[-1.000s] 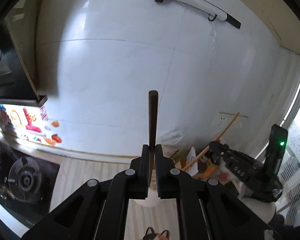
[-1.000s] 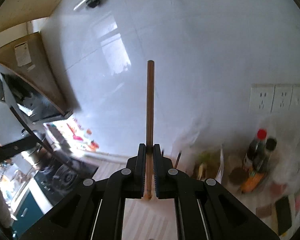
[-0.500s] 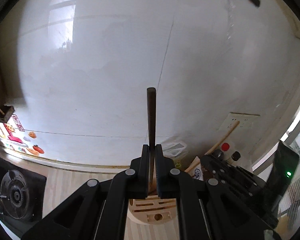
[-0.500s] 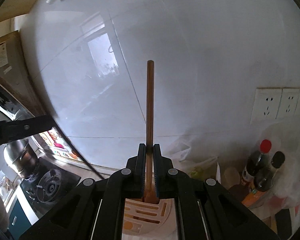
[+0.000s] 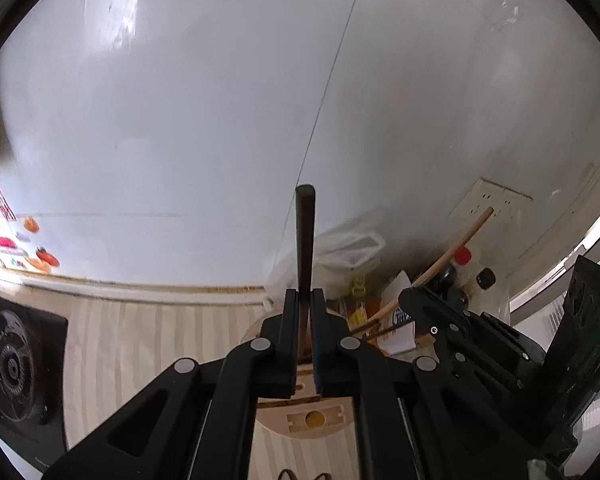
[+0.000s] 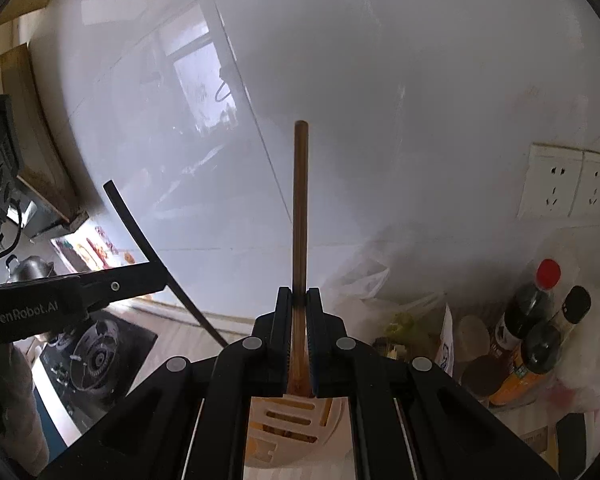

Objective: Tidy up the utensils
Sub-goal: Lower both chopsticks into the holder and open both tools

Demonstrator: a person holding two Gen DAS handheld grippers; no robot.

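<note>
The left gripper (image 5: 304, 300) is pressed together on a dark utensil handle (image 5: 305, 236) that stands straight up between its fingers. The right gripper (image 6: 299, 300) likewise pinches a brown wooden utensil handle (image 6: 301, 200), upright between its pads, its lower end widening just above the holder.

The landmark is the slotted utensil holder (image 6: 296, 420), pale wood and white, sitting on the striped countertop (image 5: 156, 344). Both grippers hang directly over it, the left one above its near edge with the round hole, the right one above its long slots. In the right wrist view the left gripper (image 6: 140, 276) shows to the holder's left, its dark handle slanting.

Left of the holder lies a black gas hob (image 5: 16, 364). Right of it stand dark sauce bottles (image 6: 540, 320) with red and black caps, beside plastic bags (image 5: 340, 248). Behind the holder rises the white tiled wall (image 5: 220, 100), with wall sockets (image 6: 568, 188) above the bottles.
</note>
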